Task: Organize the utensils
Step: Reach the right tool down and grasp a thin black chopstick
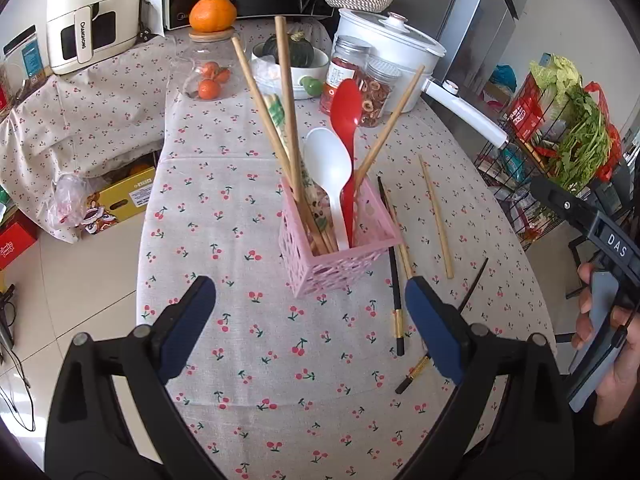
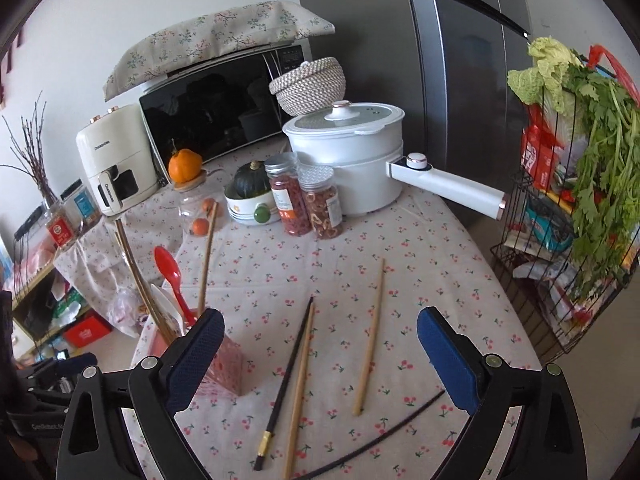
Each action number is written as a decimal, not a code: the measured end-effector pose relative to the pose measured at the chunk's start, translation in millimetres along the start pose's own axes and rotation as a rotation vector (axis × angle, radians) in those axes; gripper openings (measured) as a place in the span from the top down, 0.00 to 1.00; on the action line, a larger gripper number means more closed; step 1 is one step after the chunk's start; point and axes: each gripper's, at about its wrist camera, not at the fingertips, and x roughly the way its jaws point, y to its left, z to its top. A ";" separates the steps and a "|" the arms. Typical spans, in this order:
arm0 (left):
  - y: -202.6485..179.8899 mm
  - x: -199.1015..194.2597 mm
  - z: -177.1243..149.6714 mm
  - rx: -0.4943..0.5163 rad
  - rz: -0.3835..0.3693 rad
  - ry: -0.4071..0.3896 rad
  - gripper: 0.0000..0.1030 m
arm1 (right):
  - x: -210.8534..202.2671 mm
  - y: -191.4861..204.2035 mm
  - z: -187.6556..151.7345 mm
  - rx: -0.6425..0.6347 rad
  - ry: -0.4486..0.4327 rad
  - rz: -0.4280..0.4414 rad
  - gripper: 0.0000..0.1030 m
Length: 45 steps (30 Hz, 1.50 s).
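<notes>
Utensil basket (image 1: 340, 240) on the worktop (image 1: 224, 208)
Spoons and chopsticks stand inside; loose chopsticks (image 1: 437, 216) lie right of it.

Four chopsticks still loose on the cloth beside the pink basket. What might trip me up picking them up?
1. The pink basket looks light and top-heavy with long wooden chopsticks leaning out; a bump may tip it.
2. One black chopstick lies against a wooden chopstick, so the right gripper may pinch both.
3. The other black chopstick lies flat on soft cloth and may slip away.

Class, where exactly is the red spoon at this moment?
In the left wrist view, the red spoon stands upright, bowl up, in the pink basket mid-table, beside the white spoon.
</notes>
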 end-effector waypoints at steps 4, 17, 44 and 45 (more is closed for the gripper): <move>-14.6 13.1 -7.7 0.032 0.012 0.034 0.07 | 20.0 -28.6 -14.6 0.050 0.127 -0.026 0.04; -44.3 52.7 -29.2 0.095 0.028 0.163 0.07 | 97.6 -71.4 -68.1 0.073 0.471 -0.195 0.04; -53.6 64.1 -42.7 0.129 -0.009 0.233 0.07 | 103.5 -52.3 -88.5 -0.081 0.516 -0.196 0.10; -54.3 63.6 -42.8 0.130 -0.015 0.233 0.07 | 100.9 -50.2 -87.5 -0.092 0.507 -0.188 0.21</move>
